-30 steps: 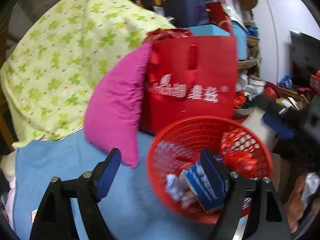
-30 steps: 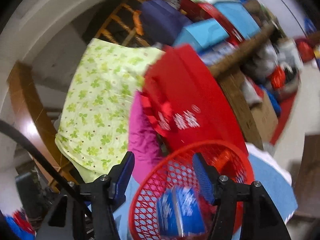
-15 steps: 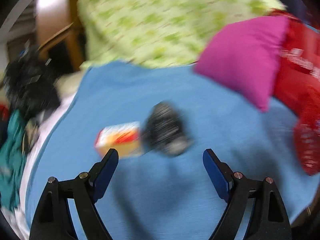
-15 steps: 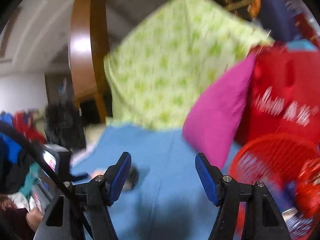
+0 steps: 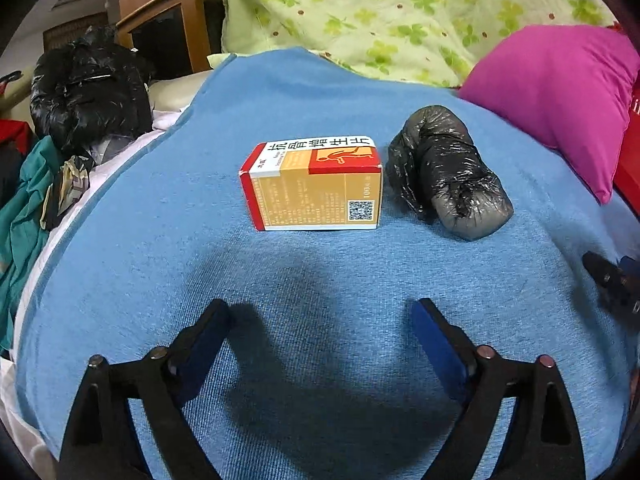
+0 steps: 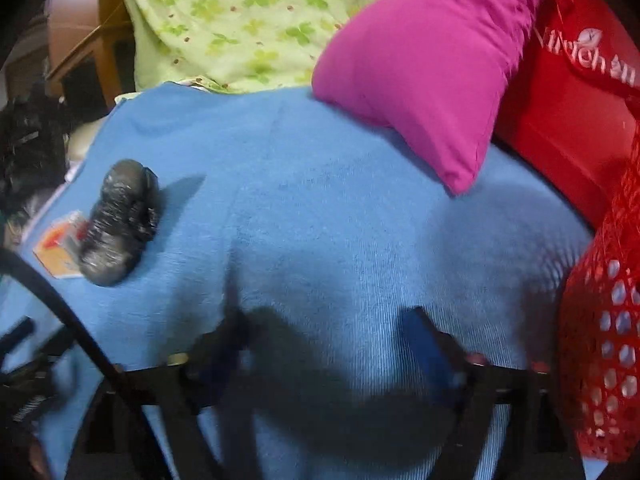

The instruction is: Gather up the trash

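An orange, red and white medicine box (image 5: pixel 316 188) lies on a blue blanket (image 5: pixel 320 280), with a crumpled black plastic bag roll (image 5: pixel 448 172) just to its right. My left gripper (image 5: pixel 320 328) is open and empty, a short way in front of the box. In the right wrist view the same bag (image 6: pixel 120 220) and box (image 6: pixel 60 248) lie far left. My right gripper (image 6: pixel 324 336) is open and empty over the blanket. A red mesh basket (image 6: pixel 604 320) stands at the right edge.
A magenta pillow (image 5: pixel 560 100) and a green clover-print quilt (image 5: pixel 380 12) lie behind. A red shopping bag (image 6: pixel 568 92) stands at the right. A black bag (image 5: pixel 88 88) and teal cloth (image 5: pixel 24 216) sit off the blanket's left edge.
Both grippers have swung left, away from the red basket and its trash, and down toward the blanket. The box and black bag roll now lie in front of my left gripper.
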Action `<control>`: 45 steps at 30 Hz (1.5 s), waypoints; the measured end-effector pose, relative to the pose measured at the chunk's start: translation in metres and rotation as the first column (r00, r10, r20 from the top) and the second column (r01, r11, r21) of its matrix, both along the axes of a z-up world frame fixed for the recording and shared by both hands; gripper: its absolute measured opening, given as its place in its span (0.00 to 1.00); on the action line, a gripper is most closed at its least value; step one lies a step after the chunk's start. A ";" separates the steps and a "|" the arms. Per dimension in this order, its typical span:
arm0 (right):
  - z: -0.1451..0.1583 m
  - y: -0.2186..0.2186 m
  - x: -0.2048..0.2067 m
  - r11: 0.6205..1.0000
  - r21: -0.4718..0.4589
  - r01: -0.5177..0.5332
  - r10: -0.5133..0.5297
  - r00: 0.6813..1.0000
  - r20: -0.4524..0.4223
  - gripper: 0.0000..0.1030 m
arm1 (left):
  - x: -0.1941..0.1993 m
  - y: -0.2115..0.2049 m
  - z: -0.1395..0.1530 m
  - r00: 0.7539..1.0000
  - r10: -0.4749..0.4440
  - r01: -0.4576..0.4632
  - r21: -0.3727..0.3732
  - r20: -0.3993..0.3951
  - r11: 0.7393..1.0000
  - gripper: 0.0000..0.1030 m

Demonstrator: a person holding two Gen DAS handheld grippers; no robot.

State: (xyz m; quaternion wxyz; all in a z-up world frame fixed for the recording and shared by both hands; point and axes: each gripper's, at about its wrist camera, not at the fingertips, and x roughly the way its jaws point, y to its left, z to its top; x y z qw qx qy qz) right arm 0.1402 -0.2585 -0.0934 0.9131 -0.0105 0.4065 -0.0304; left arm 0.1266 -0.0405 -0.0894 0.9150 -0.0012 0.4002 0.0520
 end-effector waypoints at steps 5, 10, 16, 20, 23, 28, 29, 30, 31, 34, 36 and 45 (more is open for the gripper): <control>-0.002 -0.011 -0.003 1.000 0.026 0.010 -0.010 1.000 0.004 1.00 | -0.005 0.004 0.000 1.000 -0.007 0.007 -0.027 0.008 1.000 0.95; -0.003 -0.012 -0.005 0.999 0.036 -0.015 0.014 1.000 0.023 1.00 | -0.001 0.001 0.001 1.000 -0.003 0.003 -0.022 0.006 1.000 0.96; -0.003 -0.009 -0.007 0.999 0.030 -0.015 0.014 1.000 0.024 1.00 | 0.004 0.000 0.000 0.999 0.034 -0.034 -0.001 -0.018 0.999 1.00; -0.002 -0.009 -0.007 0.999 0.029 -0.015 0.014 1.000 0.024 1.00 | 0.003 -0.006 0.000 0.999 0.050 -0.049 0.031 -0.009 0.998 1.00; -0.002 -0.009 -0.007 0.999 0.030 -0.015 0.014 1.000 0.024 1.00 | 0.003 -0.007 -0.001 0.999 0.051 -0.051 0.036 0.000 0.998 1.00; -0.003 -0.009 -0.007 0.999 0.030 -0.015 0.014 1.000 0.024 1.00 | 0.002 -0.005 -0.002 0.999 0.049 -0.049 0.019 0.015 0.999 1.00; -0.002 -0.009 -0.007 0.999 0.030 -0.015 0.014 1.000 0.024 1.00 | 0.002 -0.004 -0.002 0.999 0.048 -0.048 0.012 0.016 0.999 1.00; -0.003 -0.009 -0.007 0.999 0.030 -0.015 0.014 1.000 0.024 1.00 | 0.002 -0.003 -0.002 0.999 0.047 -0.047 0.003 0.018 0.999 1.00; -0.003 -0.009 -0.007 0.999 0.030 -0.015 0.014 1.000 0.024 1.00 | 0.002 -0.002 -0.002 0.999 0.046 -0.046 -0.001 0.019 0.999 1.00; -0.002 -0.009 -0.007 0.999 0.030 -0.015 0.015 1.000 0.024 1.00 | 0.001 -0.001 -0.003 0.999 0.039 -0.039 -0.001 0.033 0.999 1.00; -0.002 -0.008 -0.007 0.999 0.030 -0.015 0.014 1.000 0.024 1.00 | -0.001 0.001 -0.003 0.999 0.030 -0.030 -0.011 0.044 0.999 1.00; -0.004 -0.007 -0.006 0.999 0.035 0.013 -0.014 0.999 0.036 1.00 | -0.002 0.001 -0.007 0.997 0.012 -0.010 -0.023 0.073 1.000 1.00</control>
